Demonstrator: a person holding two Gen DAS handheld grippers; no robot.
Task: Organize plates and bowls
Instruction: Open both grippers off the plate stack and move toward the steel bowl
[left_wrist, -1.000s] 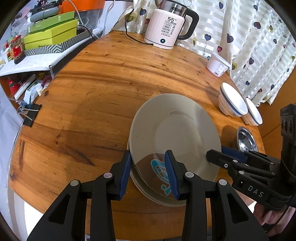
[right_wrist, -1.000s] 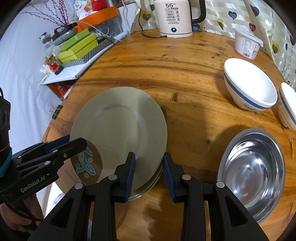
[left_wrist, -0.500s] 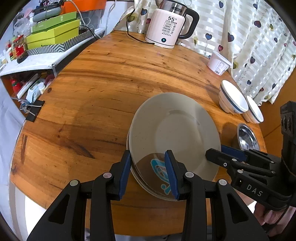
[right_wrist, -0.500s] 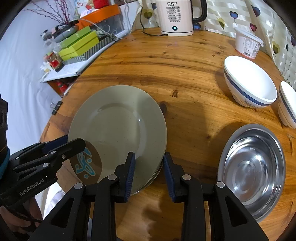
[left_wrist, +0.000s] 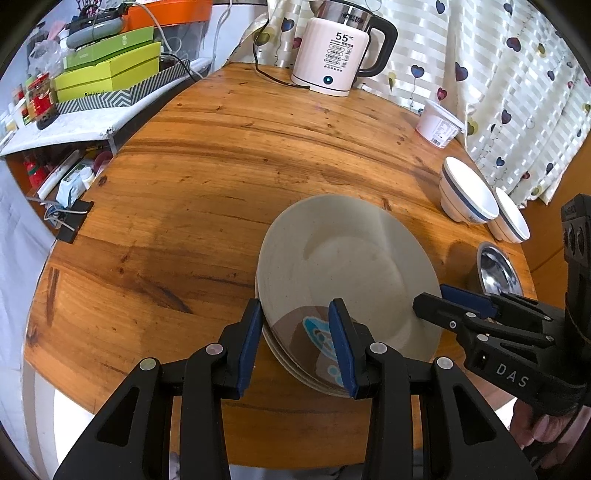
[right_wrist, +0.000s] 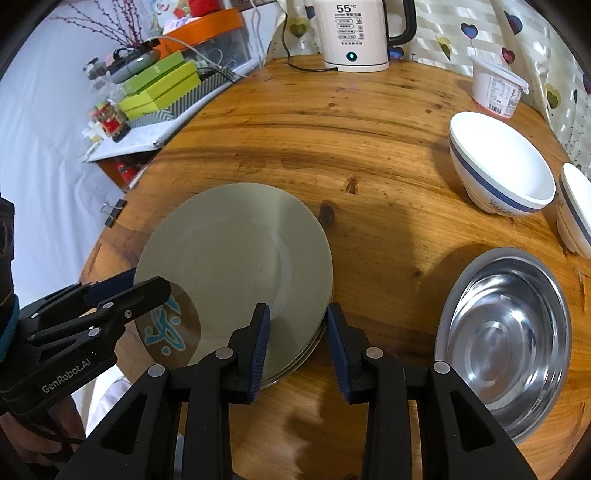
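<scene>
I'm seeing two white bowls (right_wrist: 500, 168), one steel bowl (right_wrist: 504, 339) and stacked plates (right_wrist: 236, 258) on the table (right_wrist: 332, 147), both grippers (left_wrist: 295, 343) (right_wrist: 295, 347) spread astride the stack's rim, my right view showing the steel bowl fully.

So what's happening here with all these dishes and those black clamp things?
A person is tidying dishes on a round wooden table, holding a two-finger gripper in each hand. The left gripper and the right gripper both straddle the near rim of a small stack of grey plates, one on each side; whether they are pinching it I cannot tell. To the right stand a steel bowl and two white bowls with blue stripes, not yet gathered.
</scene>
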